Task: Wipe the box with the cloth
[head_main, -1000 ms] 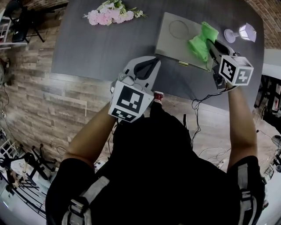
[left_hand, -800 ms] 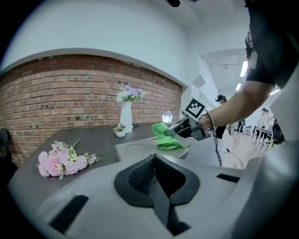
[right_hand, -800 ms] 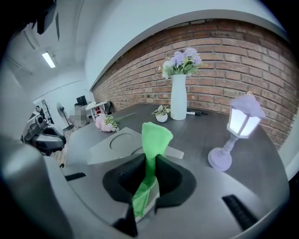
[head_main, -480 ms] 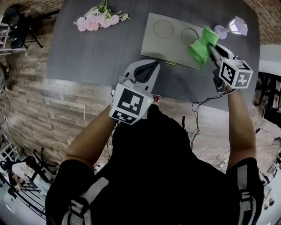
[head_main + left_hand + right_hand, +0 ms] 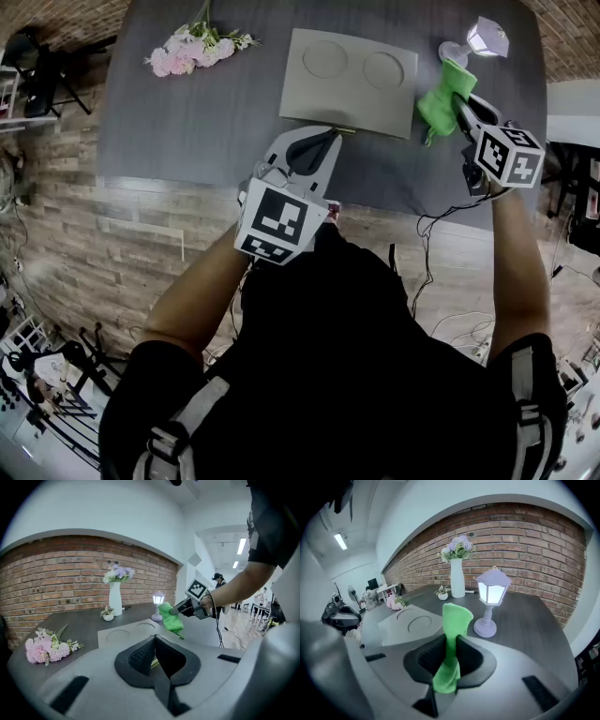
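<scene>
A flat grey box (image 5: 347, 81) with two round recesses in its lid lies on the dark table (image 5: 187, 122); it also shows as the box (image 5: 122, 637) and the box (image 5: 401, 623). My right gripper (image 5: 459, 98) is shut on a bright green cloth (image 5: 442, 97), held in the air just right of the box's right edge, off the lid. The cloth (image 5: 452, 630) hangs between the shut jaws. My left gripper (image 5: 314, 150) hovers at the box's near edge with its jaws shut and nothing in them. The cloth (image 5: 171, 618) is seen from the left gripper view.
A small lit lilac lantern lamp (image 5: 473, 42) stands just beyond the cloth, also the lamp (image 5: 491, 599). Pink flowers (image 5: 187, 52) lie at the table's far left. A white vase with flowers (image 5: 457, 571) and a small pot (image 5: 442, 593) stand by the brick wall.
My right gripper has carried the green cloth rightwards off the box lid to beside the box's right edge. The left gripper has stayed in place.
</scene>
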The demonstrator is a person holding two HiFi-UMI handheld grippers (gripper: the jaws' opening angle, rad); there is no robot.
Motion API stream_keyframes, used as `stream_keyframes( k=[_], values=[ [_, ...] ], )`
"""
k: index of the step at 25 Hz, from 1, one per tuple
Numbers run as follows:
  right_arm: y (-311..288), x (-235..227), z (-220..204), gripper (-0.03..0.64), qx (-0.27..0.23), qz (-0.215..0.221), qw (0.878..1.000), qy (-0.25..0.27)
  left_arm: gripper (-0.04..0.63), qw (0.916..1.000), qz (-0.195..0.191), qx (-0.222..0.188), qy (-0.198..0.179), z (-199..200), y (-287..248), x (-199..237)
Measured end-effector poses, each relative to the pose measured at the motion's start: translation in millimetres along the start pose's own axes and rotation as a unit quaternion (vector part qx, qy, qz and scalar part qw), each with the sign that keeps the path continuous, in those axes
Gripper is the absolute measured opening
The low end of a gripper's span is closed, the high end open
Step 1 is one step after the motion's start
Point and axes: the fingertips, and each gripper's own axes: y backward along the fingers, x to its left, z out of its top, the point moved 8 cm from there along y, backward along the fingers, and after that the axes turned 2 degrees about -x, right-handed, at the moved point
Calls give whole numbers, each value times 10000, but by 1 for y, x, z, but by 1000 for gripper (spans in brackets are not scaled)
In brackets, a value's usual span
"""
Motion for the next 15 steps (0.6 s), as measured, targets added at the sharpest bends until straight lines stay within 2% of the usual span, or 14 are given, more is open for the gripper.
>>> stream_keyframes(
  k=[6, 10, 15],
  values=[
    [11, 6, 17, 55, -233, 40, 9996, -143, 9, 9999, 98, -72, -6, 2, 12, -3],
    [5, 46, 45, 55, -487, 440, 9977, -144, 9, 9996, 252, -140, 26, 2, 30, 3],
    [-19, 119, 83, 55, -765, 1080, 9911, -121, 9, 9981, 567, -215, 127, -6, 61, 27]
  ],
)
